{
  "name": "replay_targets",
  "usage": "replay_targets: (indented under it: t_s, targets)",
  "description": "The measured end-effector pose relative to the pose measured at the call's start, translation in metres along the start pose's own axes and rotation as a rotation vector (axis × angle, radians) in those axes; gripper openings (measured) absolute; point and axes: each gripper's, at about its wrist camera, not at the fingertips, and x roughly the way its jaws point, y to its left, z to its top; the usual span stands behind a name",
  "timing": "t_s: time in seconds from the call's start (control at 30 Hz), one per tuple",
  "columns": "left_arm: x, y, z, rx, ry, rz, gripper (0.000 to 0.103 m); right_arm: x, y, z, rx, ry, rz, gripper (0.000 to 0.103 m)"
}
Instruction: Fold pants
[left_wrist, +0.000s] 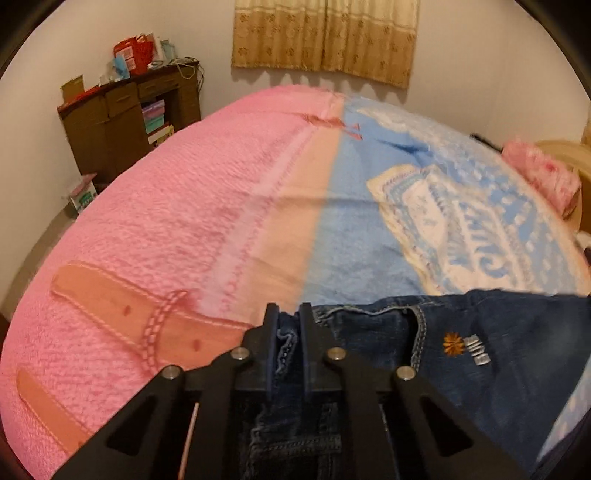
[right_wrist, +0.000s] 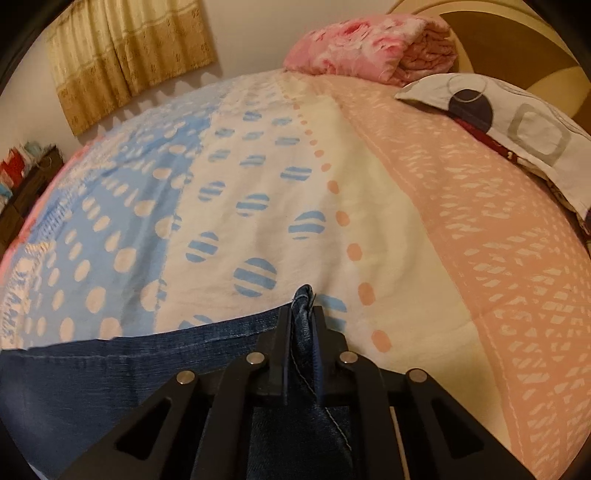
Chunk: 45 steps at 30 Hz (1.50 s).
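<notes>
Left gripper (left_wrist: 289, 314): bottom centre of the left wrist view; fingers nearly together, clamped on a bunched, frayed edge of the jeans (left_wrist: 498, 354).
Right gripper (right_wrist: 300, 314): bottom centre of the right wrist view; fingers pinched tight on a folded denim edge that sticks up just past the tips.
Jeans, left view: dark blue denim fills the lower right of the frame, spreading right from the fingers; a pocket seam with pale stitching, an orange embroidered flower (left_wrist: 452, 343) and a small silver patch beside it show.
Jeans, right view (right_wrist: 110, 373): a flat stretch runs from the fingers toward the lower left, its upper edge lying along the spread.
Bedspread (left_wrist: 147, 221): pink at left, peach stripe mid-frame, blue and cream print at right; spotted blue, cream and peach bands in the right view.
Upper left, left view: brown cabinet (left_wrist: 122, 122), cluttered top.
Top centre: tan curtain (left_wrist: 325, 37).
Upper right, right view: folded pink floral blanket (right_wrist: 369, 40); patterned pillow (right_wrist: 517, 125) just below it.
</notes>
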Motion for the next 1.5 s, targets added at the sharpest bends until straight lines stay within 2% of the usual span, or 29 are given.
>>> replay_targets:
  t_s: [0.1,0.2,0.33,0.37,0.4,0.47,0.6,0.63,0.67,0.7,0.77,0.8,0.9,0.97,1.13,1.37,1.5]
  targets:
    - [-0.011,0.000,-0.003,0.018,-0.007,-0.017,0.011,-0.017,-0.005,-0.002,0.013,-0.027,0.029,0.009]
    - [-0.011,0.001,-0.003,0.001,-0.012,-0.005,0.020,-0.023,-0.004,-0.005,-0.010,-0.016,0.012,0.009]
    - [-0.003,0.007,-0.009,-0.017,0.011,0.043,0.053,-0.021,0.001,-0.010,-0.023,0.007,-0.002,0.009]
    - [0.001,0.008,-0.011,-0.013,0.018,0.051,0.059,-0.019,0.001,-0.011,-0.030,0.009,-0.007,0.009]
    - [0.005,0.008,-0.014,-0.006,0.025,0.054,0.060,-0.018,0.001,-0.012,-0.034,0.011,-0.009,0.009]
    - [0.017,0.009,-0.018,0.002,0.044,0.045,0.060,-0.014,-0.001,-0.012,-0.028,0.016,-0.008,0.009]
    - [0.027,0.007,-0.018,-0.004,0.025,-0.025,0.059,-0.004,0.000,-0.012,-0.029,0.025,-0.019,0.009]
    - [0.030,0.004,-0.016,0.009,0.030,-0.015,0.056,-0.001,0.001,-0.012,-0.033,0.029,-0.022,0.009]
    - [0.031,0.002,-0.015,0.020,0.034,-0.002,0.047,0.002,0.002,-0.012,-0.036,0.034,-0.025,0.009]
    - [0.032,0.001,-0.015,0.026,0.039,0.004,0.042,0.004,0.003,-0.012,-0.039,0.035,-0.030,0.009]
    - [0.025,0.000,-0.015,0.032,0.030,-0.009,0.027,0.003,0.004,-0.012,-0.031,0.029,-0.032,0.009]
    - [0.020,0.000,-0.014,0.032,0.014,-0.003,0.014,0.001,0.004,-0.012,-0.028,0.023,-0.031,0.009]
    - [-0.002,0.011,-0.013,-0.008,-0.032,-0.053,0.015,-0.011,0.002,-0.013,-0.023,-0.004,-0.020,0.008]
    - [-0.017,0.010,-0.014,-0.001,-0.062,-0.068,0.014,-0.023,0.000,-0.013,-0.016,-0.025,-0.003,0.008]
    - [-0.067,0.005,-0.025,0.016,-0.187,-0.162,0.014,-0.066,-0.005,-0.020,-0.013,-0.083,0.041,0.008]
    - [-0.130,0.018,-0.045,-0.036,-0.301,-0.277,0.014,-0.141,-0.018,-0.050,0.001,-0.182,0.101,0.008]
    - [-0.162,0.028,-0.071,-0.062,-0.338,-0.336,0.014,-0.181,-0.031,-0.078,0.013,-0.226,0.129,0.008]
